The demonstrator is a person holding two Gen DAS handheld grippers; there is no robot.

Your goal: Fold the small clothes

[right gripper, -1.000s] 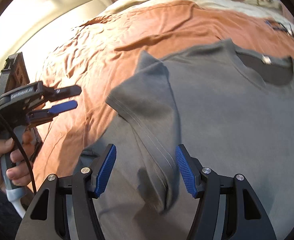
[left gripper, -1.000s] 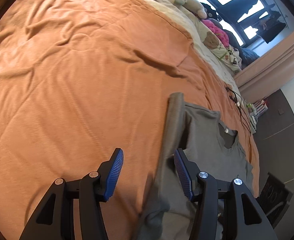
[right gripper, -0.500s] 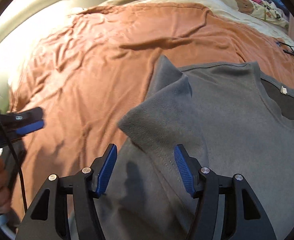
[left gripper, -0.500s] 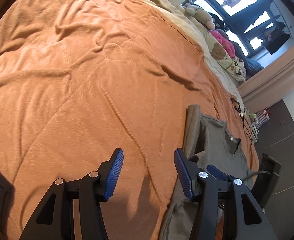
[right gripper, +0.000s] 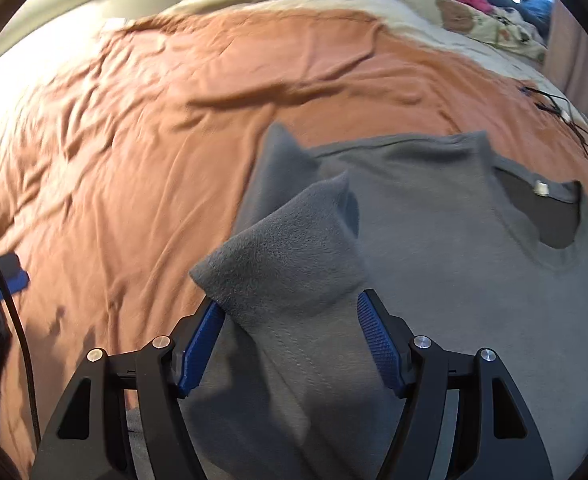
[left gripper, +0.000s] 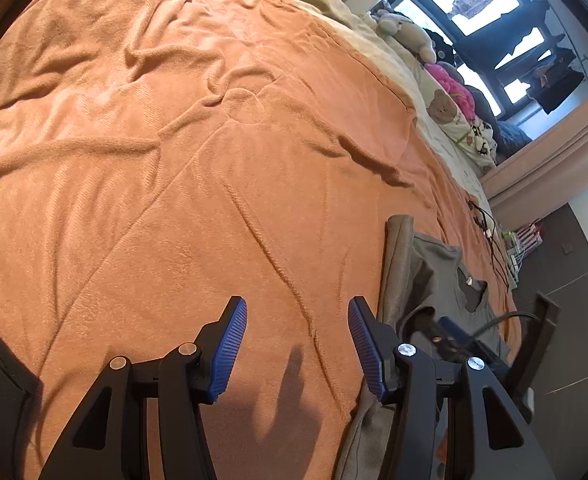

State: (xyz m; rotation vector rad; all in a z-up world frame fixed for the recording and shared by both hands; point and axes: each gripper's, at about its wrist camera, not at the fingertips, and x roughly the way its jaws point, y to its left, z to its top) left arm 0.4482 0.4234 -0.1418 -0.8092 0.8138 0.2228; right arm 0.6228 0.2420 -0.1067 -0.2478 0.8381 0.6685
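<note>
A: In the left wrist view, what are the left tongs [left gripper: 297,344] doing?

B: They are released, with nothing between the blue pads. Under them there is only the orange blanket [left gripper: 198,168] of the bed. The grey T-shirt [left gripper: 426,280] lies just beside them, on the right, flat on the blanket, and its near edge passes behind the right finger. I think the left tongs wait at the side, so the cloth has free room to be turned over.

A: Is the other tool visible there?

B: Partly. A dark shape with a blue part and a cable is over the shirt, behind the right finger. It is blurred, but it must be the right tongs.

A: And in the right wrist view?

B: The right tongs [right gripper: 290,344] are released too, and the jaws stand wide. The sleeve [right gripper: 290,256] of the T-shirt, already turned in over the body of the shirt, rises like a small hill between the pads. It touches the left pad or lies over it; I cannot tell whether it touches the right one. The collar [right gripper: 542,216] with its small label is further away, on the right.

A: Why is the sleeve held like this?

B: My guess is that the tongs stand around the sleeve to take it and lay it flat, to make a narrow rectangle. A pad of the left tongs shows at the left edge, well apart.
</note>
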